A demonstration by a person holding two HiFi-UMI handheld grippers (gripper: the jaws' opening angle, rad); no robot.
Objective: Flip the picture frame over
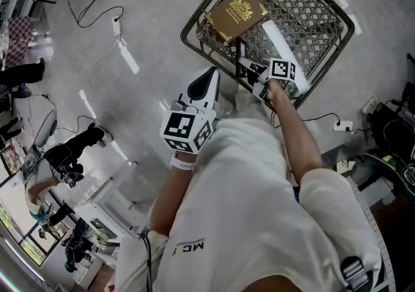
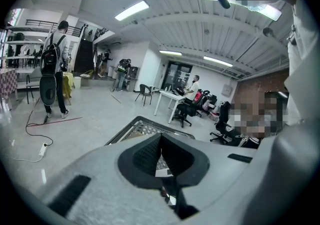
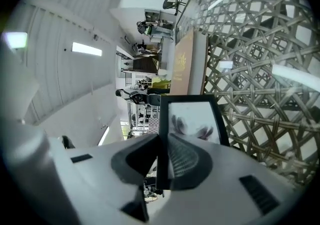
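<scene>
The black picture frame (image 3: 195,119) stands on edge over the wire-mesh table (image 3: 260,44), its glass side with a faint flower print facing the right gripper view. My right gripper (image 3: 162,139) is shut on the frame's left border. In the head view the frame (image 1: 248,67) hangs at the table's (image 1: 305,12) near edge, in front of my right gripper (image 1: 259,80). My left gripper (image 1: 211,76) is held off the table's near-left rim, jaws together and holding nothing. In its own view my left gripper (image 2: 160,141) points across the table's corner.
A brown book with gold print (image 1: 237,13) lies on the mesh beyond the frame, and the same book (image 3: 182,66) shows in the right gripper view. Cables and a power strip (image 1: 117,24) lie on the floor at the left. A person with a backpack (image 2: 52,69) and office chairs (image 2: 185,111) stand farther off.
</scene>
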